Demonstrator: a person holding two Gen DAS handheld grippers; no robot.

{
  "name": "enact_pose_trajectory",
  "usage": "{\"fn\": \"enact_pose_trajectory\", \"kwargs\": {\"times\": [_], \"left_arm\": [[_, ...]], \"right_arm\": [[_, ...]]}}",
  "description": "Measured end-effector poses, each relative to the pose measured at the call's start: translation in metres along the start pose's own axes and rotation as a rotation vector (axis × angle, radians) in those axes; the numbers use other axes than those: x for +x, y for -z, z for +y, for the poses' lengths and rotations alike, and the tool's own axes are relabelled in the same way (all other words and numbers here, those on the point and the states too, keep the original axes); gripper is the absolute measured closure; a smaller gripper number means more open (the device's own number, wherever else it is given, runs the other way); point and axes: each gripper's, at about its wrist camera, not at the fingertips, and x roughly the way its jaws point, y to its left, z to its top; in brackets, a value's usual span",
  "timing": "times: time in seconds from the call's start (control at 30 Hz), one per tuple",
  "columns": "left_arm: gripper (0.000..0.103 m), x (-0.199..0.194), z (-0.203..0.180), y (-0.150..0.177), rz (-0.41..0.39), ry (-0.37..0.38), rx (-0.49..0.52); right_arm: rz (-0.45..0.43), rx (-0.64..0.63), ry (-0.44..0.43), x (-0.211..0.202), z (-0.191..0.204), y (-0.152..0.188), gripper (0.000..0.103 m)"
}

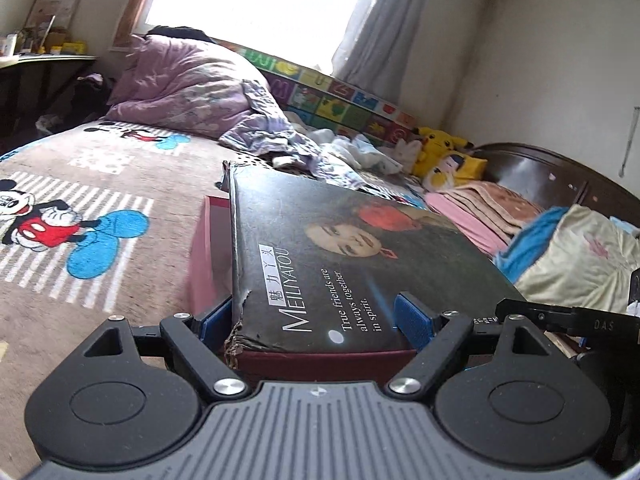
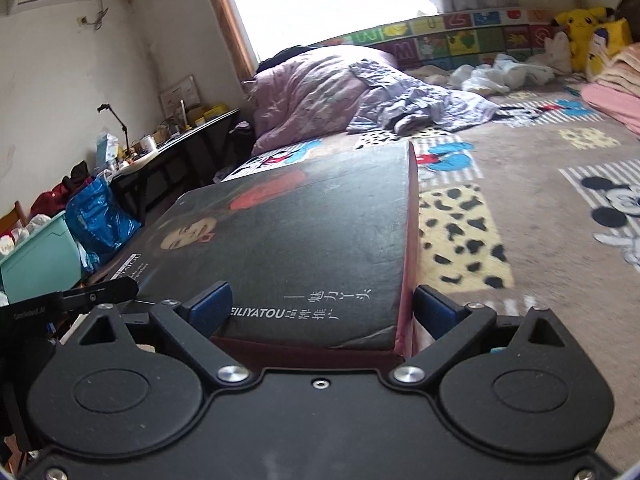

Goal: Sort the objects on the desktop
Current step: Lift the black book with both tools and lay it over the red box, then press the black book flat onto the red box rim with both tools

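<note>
Left tongs [image 1: 316, 320]: blue pads set wide, straddling the near left corner of the box lid [image 1: 352, 264]; one pad sits outside its torn left edge, the other over the printed top. Whether they grip cannot be told. Right tongs [image 2: 322, 308]: likewise wide, straddling the lid's [image 2: 304, 240] near right corner. The dark lid, printed with a face and "MEILIYATOU", sits tilted over a red box [image 1: 208, 248] on the bed [image 1: 132, 184], near its front edge. Purple quilt [image 1: 188, 84] bunched at the far side.
</note>
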Motion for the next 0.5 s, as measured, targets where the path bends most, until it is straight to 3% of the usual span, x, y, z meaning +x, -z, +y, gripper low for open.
{"fn": "enact_pose_trajectory", "kwargs": {"times": [0.5], "left_arm": [[0.018,0.04,0.057,-0.001,-0.027,0.026,-0.109]], "right_arm": [[-0.003,-0.101,0.022,0.048,0.016,-0.024,0.004]]}}
